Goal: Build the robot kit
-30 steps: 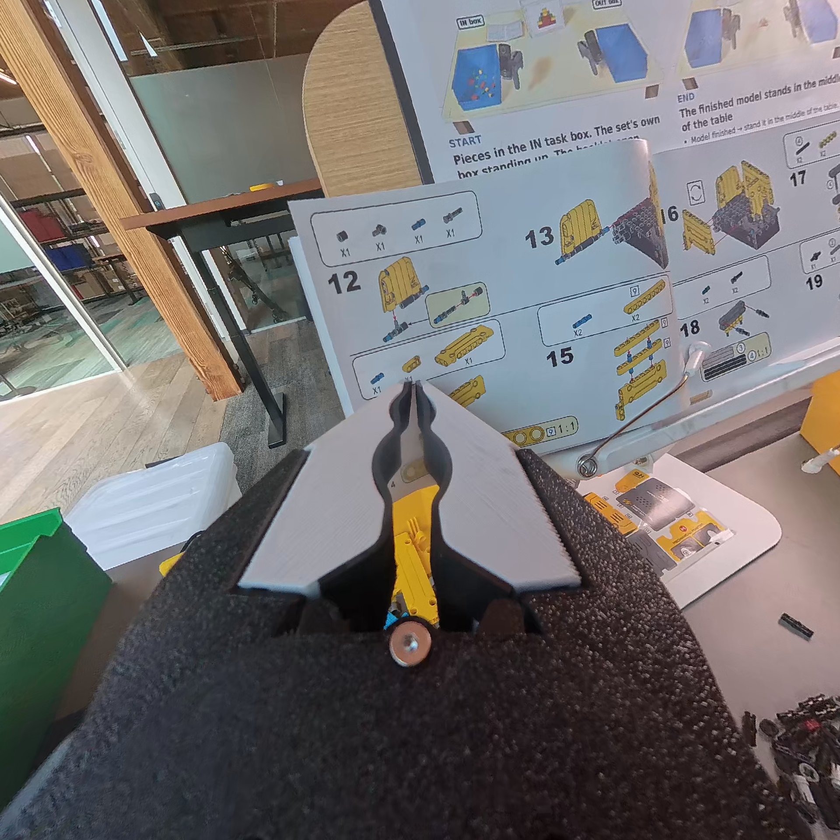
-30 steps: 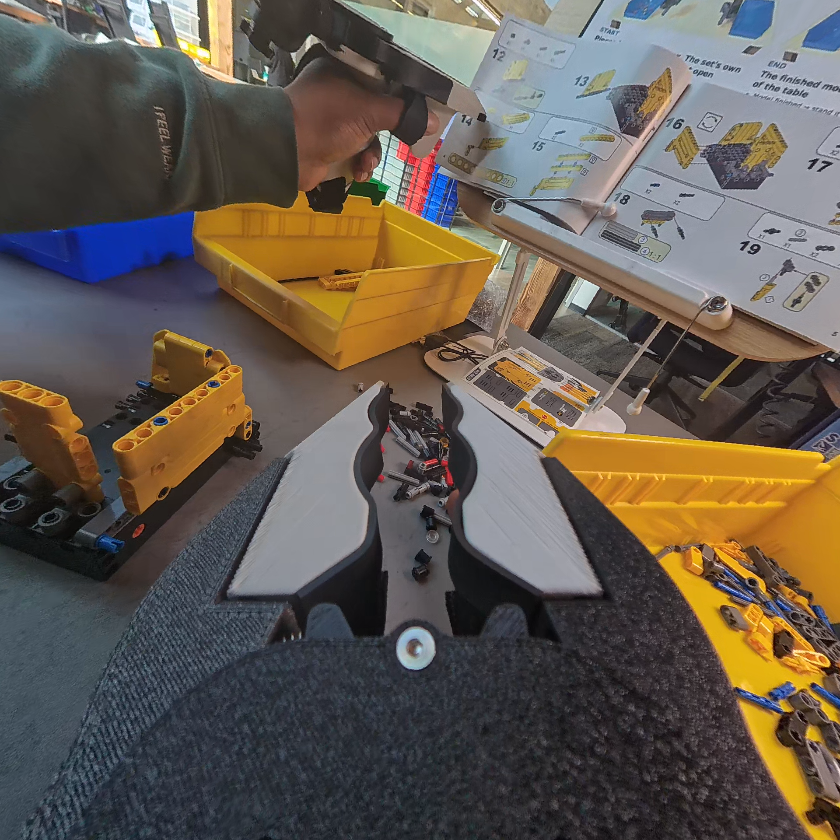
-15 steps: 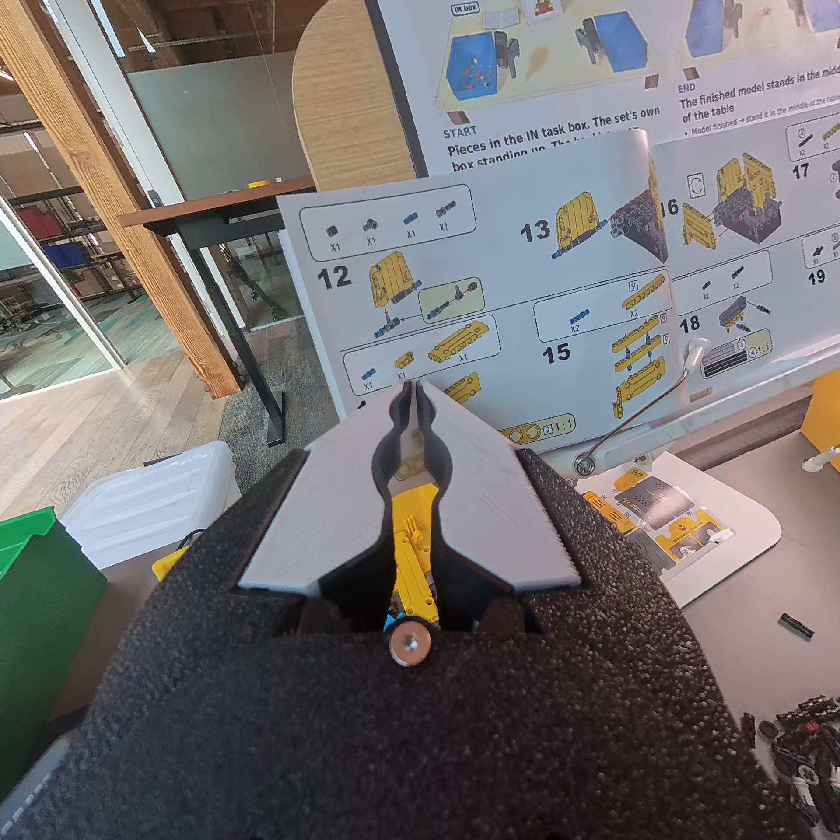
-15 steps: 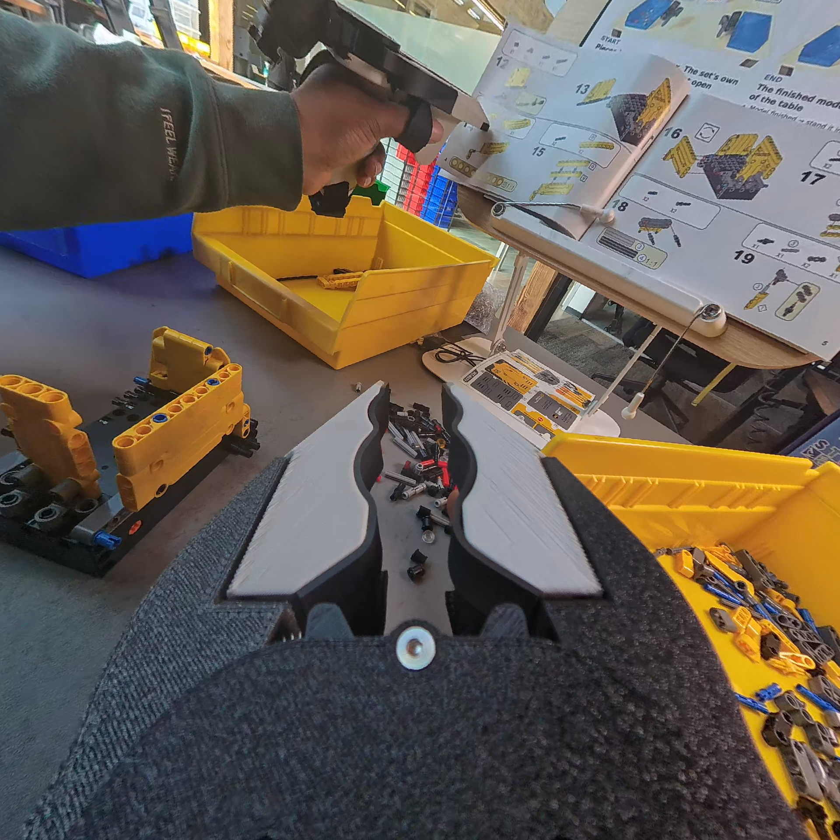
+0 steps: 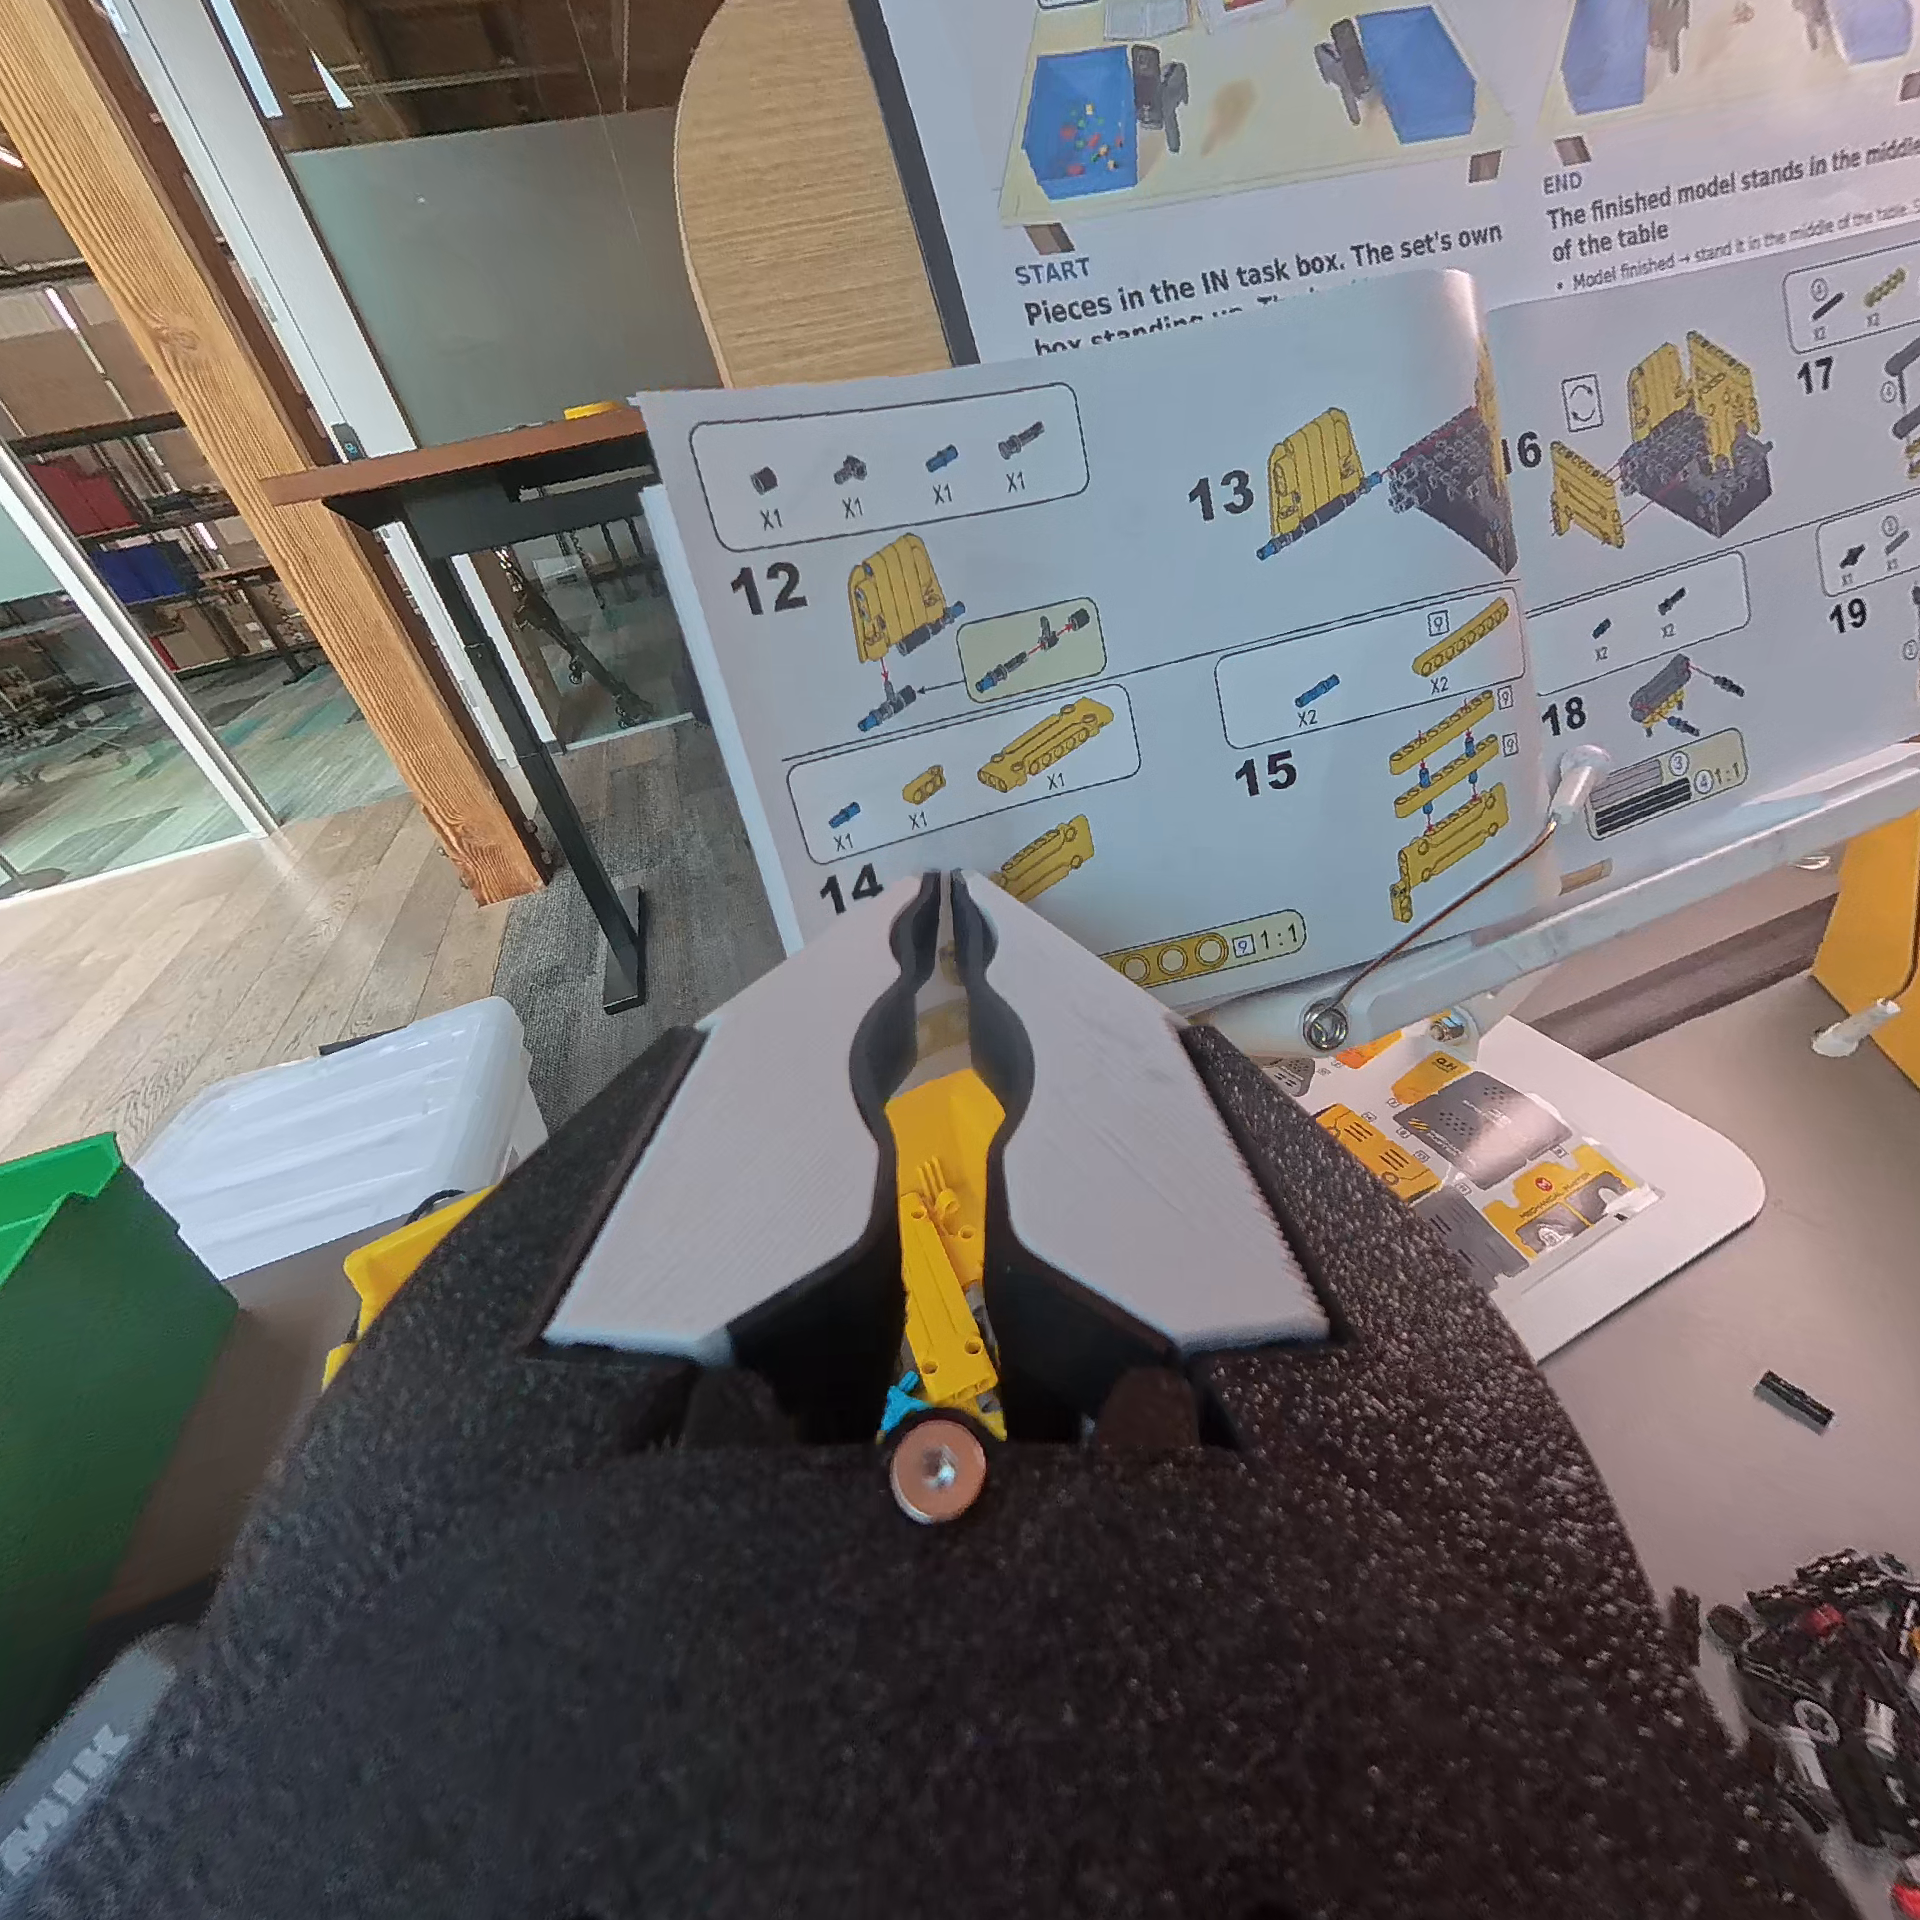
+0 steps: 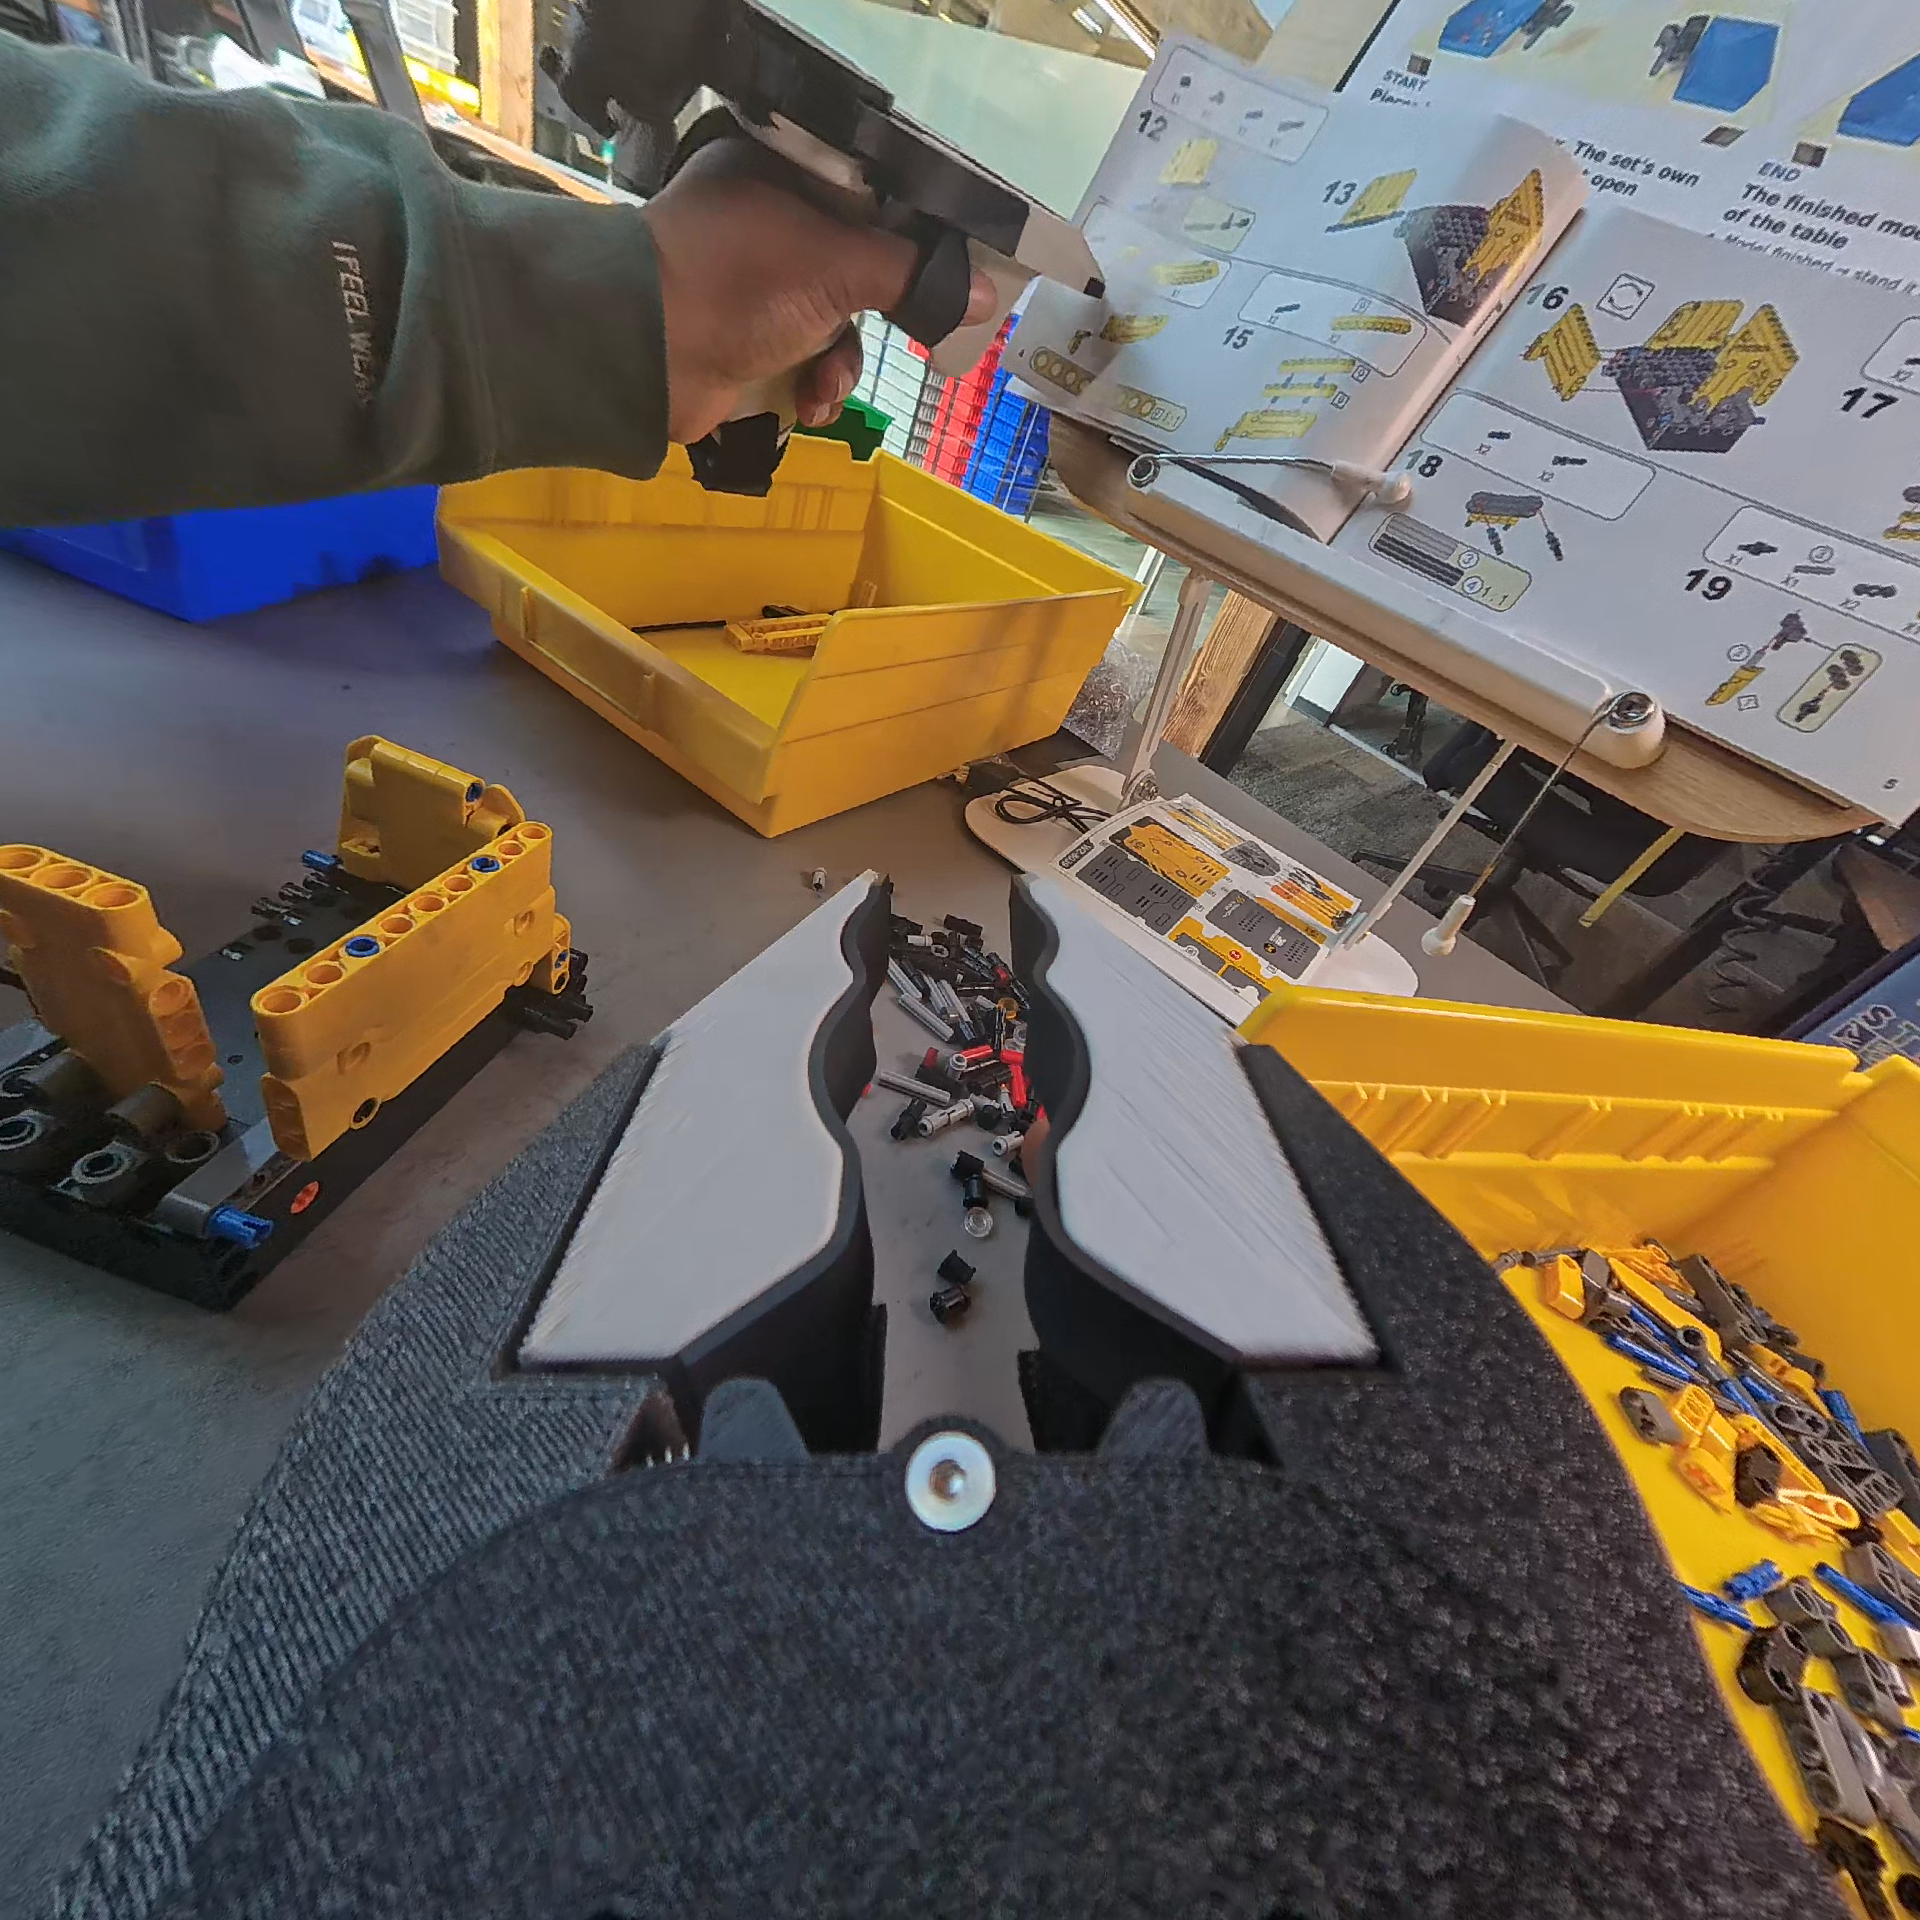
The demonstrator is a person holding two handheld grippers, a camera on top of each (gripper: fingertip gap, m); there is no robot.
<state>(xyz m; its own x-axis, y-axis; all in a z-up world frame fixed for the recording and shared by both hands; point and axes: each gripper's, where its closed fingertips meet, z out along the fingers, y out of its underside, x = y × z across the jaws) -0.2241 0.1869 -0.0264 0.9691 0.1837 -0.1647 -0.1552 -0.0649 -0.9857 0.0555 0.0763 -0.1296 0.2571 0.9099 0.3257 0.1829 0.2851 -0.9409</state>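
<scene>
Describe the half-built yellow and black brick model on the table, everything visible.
The model rests flat on the grey table, left of the right gripper, touching neither gripper. A black studless base carries two upright yellow holed-beam walls and a yellow curved panel behind; blue and black pins stick out. Its left edge is cropped.

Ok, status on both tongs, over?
Left tongs shut on booklet page, raised at the stand. Right tongs open, empty, over loose pins. Half-built yellow model to its left, apart.
</scene>
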